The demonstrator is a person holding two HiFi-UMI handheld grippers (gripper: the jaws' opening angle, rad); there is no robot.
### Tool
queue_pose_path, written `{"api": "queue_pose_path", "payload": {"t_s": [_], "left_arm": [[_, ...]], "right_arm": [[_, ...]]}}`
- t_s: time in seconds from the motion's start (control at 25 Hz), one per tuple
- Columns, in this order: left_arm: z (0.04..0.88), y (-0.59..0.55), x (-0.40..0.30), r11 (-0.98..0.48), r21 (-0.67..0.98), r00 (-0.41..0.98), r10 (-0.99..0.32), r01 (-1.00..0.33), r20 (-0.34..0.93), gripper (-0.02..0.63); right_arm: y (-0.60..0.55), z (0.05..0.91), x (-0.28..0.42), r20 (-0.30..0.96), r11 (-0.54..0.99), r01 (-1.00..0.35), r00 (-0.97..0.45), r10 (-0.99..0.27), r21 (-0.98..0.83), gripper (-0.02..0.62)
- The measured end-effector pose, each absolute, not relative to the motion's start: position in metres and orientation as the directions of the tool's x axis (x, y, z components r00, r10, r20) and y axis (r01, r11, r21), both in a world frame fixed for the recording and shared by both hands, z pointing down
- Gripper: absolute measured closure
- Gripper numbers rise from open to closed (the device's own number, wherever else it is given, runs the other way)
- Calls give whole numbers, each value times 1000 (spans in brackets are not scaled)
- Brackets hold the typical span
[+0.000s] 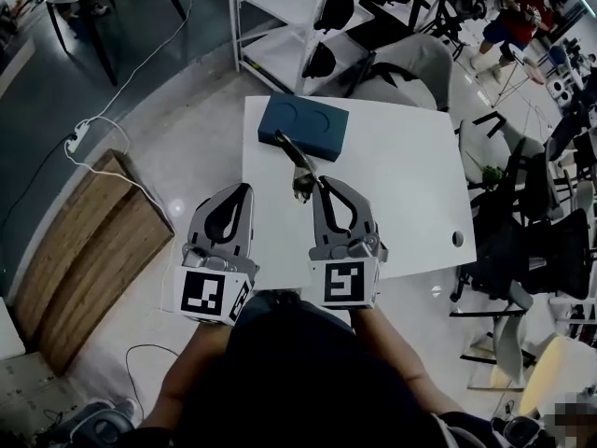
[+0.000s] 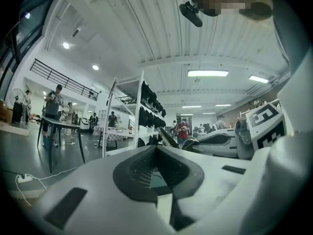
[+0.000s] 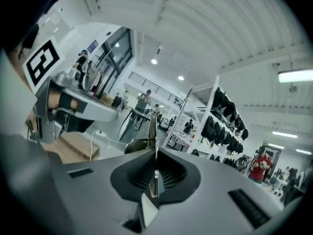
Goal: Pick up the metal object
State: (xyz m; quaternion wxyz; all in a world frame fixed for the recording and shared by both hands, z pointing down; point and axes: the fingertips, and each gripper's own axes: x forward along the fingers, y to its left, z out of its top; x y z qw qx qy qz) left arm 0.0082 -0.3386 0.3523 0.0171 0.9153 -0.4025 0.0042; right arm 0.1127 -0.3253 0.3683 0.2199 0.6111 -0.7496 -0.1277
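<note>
Between the clamped jaws of the right gripper [image 1: 323,185] sits the metal object [image 1: 298,168], reaching ahead toward the blue box [image 1: 303,126]. The left gripper [image 1: 244,192] is alongside, closed on nothing. The grasp looks made; next comes a steady lift off the table [image 1: 410,175].

A white square table [image 1: 401,194] stands on a grey glossy floor [image 1: 177,73]. At its left lies a wooden board [image 1: 84,250], with a white power strip [image 1: 76,136] near it. Behind the table is a white shelf rack [image 1: 280,26], and black office chairs [image 1: 550,241] stand at the right. Long lamps [image 2: 208,73] light the ribbed white ceiling [image 2: 146,28].
</note>
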Motion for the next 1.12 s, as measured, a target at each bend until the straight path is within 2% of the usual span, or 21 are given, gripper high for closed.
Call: {"api": "queue_pose_path", "payload": {"t_s": [0.2,0.48,1.12], "left_arm": [[328,-336,14,-663,7,663,-748,-748,-13,583],[302,-329,23,-646,-34,647,-761,-762,-42,583],[301,-327,28,-648,-54,651,-758,-759,-47,583]], "right_arm": [[-316,327,129,0,145,-947,-151,-989,288,568],[-300,297,166,-94,89,-994,-95,-991,59,568],[-298,292,170,-127,81,-995,-87,-988,49,566]]}}
